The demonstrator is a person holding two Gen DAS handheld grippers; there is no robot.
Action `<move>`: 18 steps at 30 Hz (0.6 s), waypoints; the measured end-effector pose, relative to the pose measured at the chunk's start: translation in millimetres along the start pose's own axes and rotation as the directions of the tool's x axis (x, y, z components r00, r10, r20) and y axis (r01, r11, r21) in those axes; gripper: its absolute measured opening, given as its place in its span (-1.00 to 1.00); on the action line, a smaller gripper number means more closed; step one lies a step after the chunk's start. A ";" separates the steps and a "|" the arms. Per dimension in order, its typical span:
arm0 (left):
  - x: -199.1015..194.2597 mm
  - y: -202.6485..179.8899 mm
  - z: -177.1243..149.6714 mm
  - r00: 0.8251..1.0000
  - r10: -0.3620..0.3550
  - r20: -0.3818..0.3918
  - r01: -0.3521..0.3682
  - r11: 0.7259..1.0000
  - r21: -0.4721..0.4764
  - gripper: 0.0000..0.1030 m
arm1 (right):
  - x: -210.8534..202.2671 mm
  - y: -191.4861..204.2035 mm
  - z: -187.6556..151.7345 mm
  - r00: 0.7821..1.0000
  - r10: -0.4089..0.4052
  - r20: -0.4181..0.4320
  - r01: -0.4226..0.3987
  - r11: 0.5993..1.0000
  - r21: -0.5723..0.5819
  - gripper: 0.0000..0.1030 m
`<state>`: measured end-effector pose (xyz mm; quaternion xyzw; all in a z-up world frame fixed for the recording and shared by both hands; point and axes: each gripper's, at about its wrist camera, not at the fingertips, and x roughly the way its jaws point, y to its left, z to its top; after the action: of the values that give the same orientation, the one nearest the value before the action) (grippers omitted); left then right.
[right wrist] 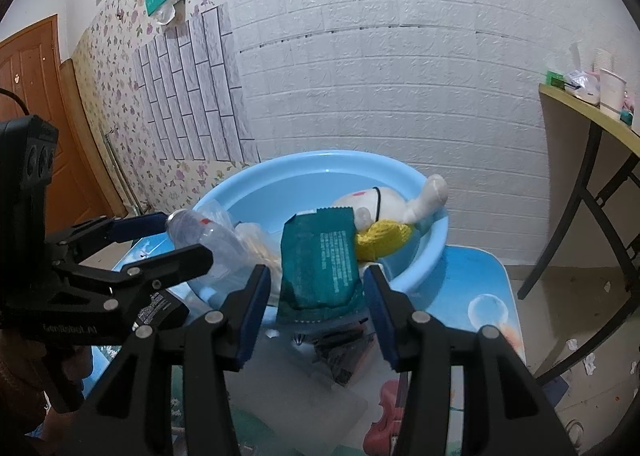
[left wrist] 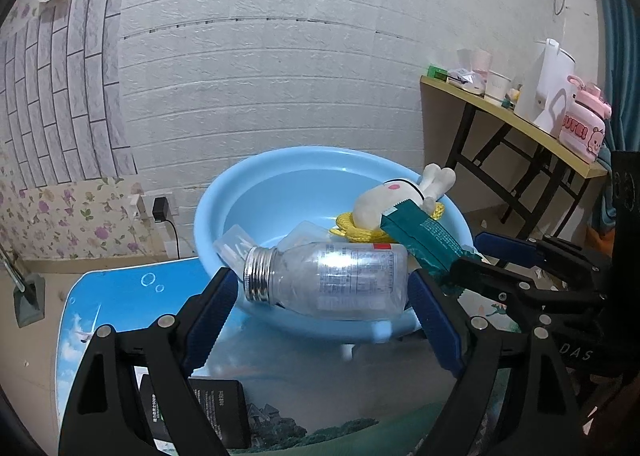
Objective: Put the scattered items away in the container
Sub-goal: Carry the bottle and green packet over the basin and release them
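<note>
A light blue round plastic basin (left wrist: 320,172) stands on a small table (left wrist: 120,296) with a sky-and-bubbles print, toward its far edge by the white brick-pattern wall. The left gripper (left wrist: 322,298) is closed on a clear, empty plastic bottle (left wrist: 328,280) lying sideways between its blue pads, threaded silver neck to the left, printed label and a red mark toward its base; the bottle hangs over the basin's near rim. The right gripper (right wrist: 316,296) grips the lower end of a dark teal snack packet (right wrist: 320,256) with white print and crimped edges, tilted up over the near rim. Inside the basin, at its right side, lie a cream plush toy (left wrist: 392,200) with a pink spot, some yellow cord (left wrist: 360,230) and a clear lidded box (left wrist: 236,244). A black box (left wrist: 224,408) lies near the table's front edge.
</note>
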<state>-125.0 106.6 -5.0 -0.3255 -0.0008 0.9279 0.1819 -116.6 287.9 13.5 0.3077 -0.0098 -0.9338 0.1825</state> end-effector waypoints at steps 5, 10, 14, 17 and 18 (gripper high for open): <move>-8.2 2.0 -2.7 1.000 0.000 0.008 0.000 1.000 -0.005 0.69 | -4.7 1.5 -1.1 1.000 -0.007 -0.001 0.007 1.000 -0.002 -0.07; -17.4 10.2 -8.9 1.000 0.018 0.012 -0.018 1.000 -0.017 0.69 | -9.1 2.9 -3.9 1.000 -0.014 -0.003 0.014 1.000 0.001 -0.07; -22.5 23.1 -19.8 0.999 0.048 -0.004 -0.048 0.998 -0.040 0.69 | -12.4 4.2 -8.4 1.000 -0.026 -0.006 0.026 1.000 -0.006 -0.07; -27.5 34.2 -31.5 0.998 0.063 -0.019 -0.064 0.996 -0.064 0.69 | -14.5 5.7 -14.0 1.000 -0.021 -0.013 0.020 1.000 -0.009 -0.07; -28.2 38.0 -35.9 0.997 0.069 -0.028 -0.071 0.995 -0.070 0.69 | -14.5 5.6 -16.6 1.000 -0.024 -0.020 0.024 1.000 -0.009 -0.07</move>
<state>-95.7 57.4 -20.8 -0.3435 -0.0201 0.9288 0.1375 -94.4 289.2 9.1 0.3165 0.0000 -0.9327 0.1729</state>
